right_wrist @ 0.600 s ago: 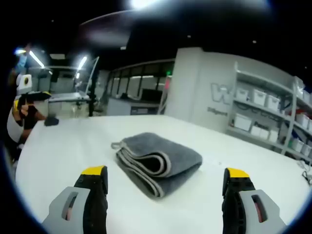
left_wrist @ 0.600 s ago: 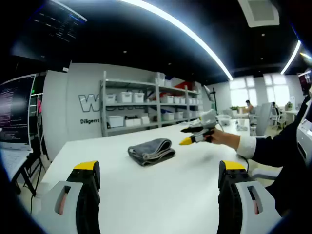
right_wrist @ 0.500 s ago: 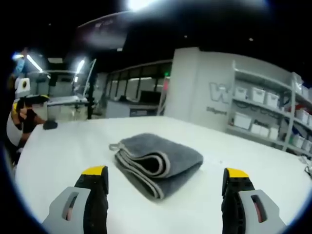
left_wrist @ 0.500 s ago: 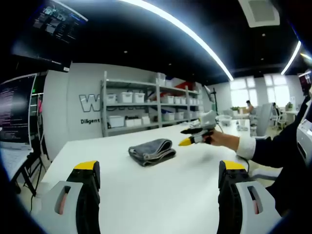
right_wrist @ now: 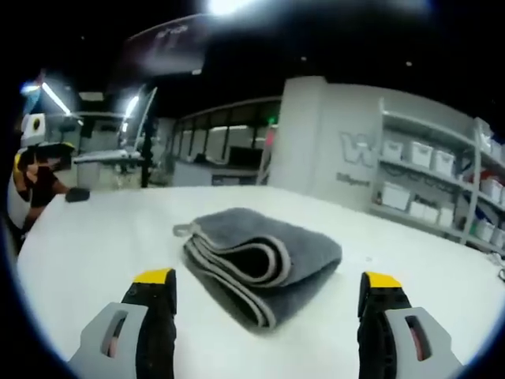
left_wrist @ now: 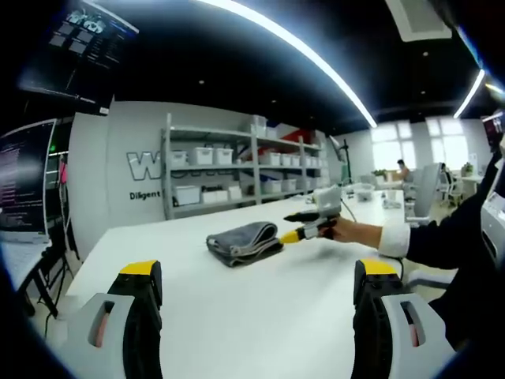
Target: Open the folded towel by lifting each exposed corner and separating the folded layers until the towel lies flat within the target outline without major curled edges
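So the left gripper (left_wrist: 256,296) hangs back over the white table (left_wrist: 237,308), jaws spread wide, nothing in them. The grey towel (right_wrist: 260,257) sits folded in the middle of the table, its stacked hemmed edges facing the right gripper (right_wrist: 264,304), which is close in with jaws wide apart and empty too. Biggest risk imo: those layers sit tight together, so a pinch could grab several at once and drag the whole bundle instead of peeling one. I can't make out any target outline either.
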Motion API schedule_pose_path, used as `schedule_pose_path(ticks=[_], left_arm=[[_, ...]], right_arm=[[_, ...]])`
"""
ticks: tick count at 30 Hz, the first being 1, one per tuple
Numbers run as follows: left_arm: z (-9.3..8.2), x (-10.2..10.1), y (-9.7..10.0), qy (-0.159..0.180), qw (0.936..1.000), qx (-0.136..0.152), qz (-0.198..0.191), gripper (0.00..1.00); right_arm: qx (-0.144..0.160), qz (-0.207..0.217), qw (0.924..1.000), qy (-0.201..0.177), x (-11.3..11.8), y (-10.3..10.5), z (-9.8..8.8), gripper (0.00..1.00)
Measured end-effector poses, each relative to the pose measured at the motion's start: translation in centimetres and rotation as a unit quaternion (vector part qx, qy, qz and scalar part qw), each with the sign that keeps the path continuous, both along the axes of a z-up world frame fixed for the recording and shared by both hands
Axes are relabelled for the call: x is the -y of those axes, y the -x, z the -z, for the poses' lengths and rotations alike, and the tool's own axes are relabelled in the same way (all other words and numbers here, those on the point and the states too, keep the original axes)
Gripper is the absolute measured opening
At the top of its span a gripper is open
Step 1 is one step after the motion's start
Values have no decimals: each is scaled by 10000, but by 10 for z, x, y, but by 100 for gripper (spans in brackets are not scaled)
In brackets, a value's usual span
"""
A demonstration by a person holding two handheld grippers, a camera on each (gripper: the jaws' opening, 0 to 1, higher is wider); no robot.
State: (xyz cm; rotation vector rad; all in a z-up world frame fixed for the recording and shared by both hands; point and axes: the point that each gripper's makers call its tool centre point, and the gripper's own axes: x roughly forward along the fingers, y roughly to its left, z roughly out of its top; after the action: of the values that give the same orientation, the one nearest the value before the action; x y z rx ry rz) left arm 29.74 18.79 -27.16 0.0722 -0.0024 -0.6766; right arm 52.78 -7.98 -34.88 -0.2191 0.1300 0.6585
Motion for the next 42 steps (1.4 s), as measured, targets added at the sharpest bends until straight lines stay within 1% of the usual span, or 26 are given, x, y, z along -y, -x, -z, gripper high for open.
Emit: schedule_pose_path(ticks=[3,5,7,8,9,10,11,12,13,16,18,20,22,26,29,30,35,42], left_arm=[[2,0,-1,-28,10000,-33,-14,100],[2,-1,-1,-44,10000,-27,-31,100],[2,-2,-3,7,10000,-36,-45,100],[2,-2,-4,40,10000,-55,-62,100],[3,-3,-5,60,9999,-68,-82,100],[4,-3,-6,75,9999,-81,-103,100],[4,-3,-6,88,9998,-91,-120,100],[4,-3,-6,93,9998,-90,-125,100],[4,-2,-6,89,9999,-79,-115,100],[5,0,-5,49,9999,-55,-85,100],[6,0,-6,42,9999,-52,-111,100],[7,-2,-8,50,9998,-57,-157,100],[7,-3,-8,54,9998,-44,-188,100],[5,-7,-10,38,9997,9,-256,100],[6,-9,-10,8,9996,25,-268,100],[6,-9,-11,12,9996,29,-281,100],[5,-10,-10,14,9996,38,-292,100],[5,-10,-10,26,9995,43,-308,100]], right_arm=[[-80,-7,10000,31,3,10,-1,99],[-8,-70,10000,19,9,25,-8,99],[-36,-81,9999,-52,14,35,-15,99],[-62,-12,9999,-93,20,43,-20,99],[-24,-6,9999,-118,22,48,-23,99],[91,-46,9997,-204,24,55,-30,99],[126,-79,9994,-313,26,66,-35,99],[133,-95,9992,-368,26,77,-36,99],[155,-109,9990,-399,27,84,-39,99],[250,-80,9986,-450,33,100,-46,99],[293,-37,9981,-540,34,112,-51,99],[319,-7,9975,-623,36,120,-56,99],[355,30,9972,-654,39,124,-59,99],[400,152,9973,-594,44,133,-58,99],[453,104,9957,-798,42,141,-59,99],[450,125,9954,-837,46,138,-59,99],[445,234,9950,-866,54,139,-54,99],[530,164,9934,-1008,55,146,-56,99]])
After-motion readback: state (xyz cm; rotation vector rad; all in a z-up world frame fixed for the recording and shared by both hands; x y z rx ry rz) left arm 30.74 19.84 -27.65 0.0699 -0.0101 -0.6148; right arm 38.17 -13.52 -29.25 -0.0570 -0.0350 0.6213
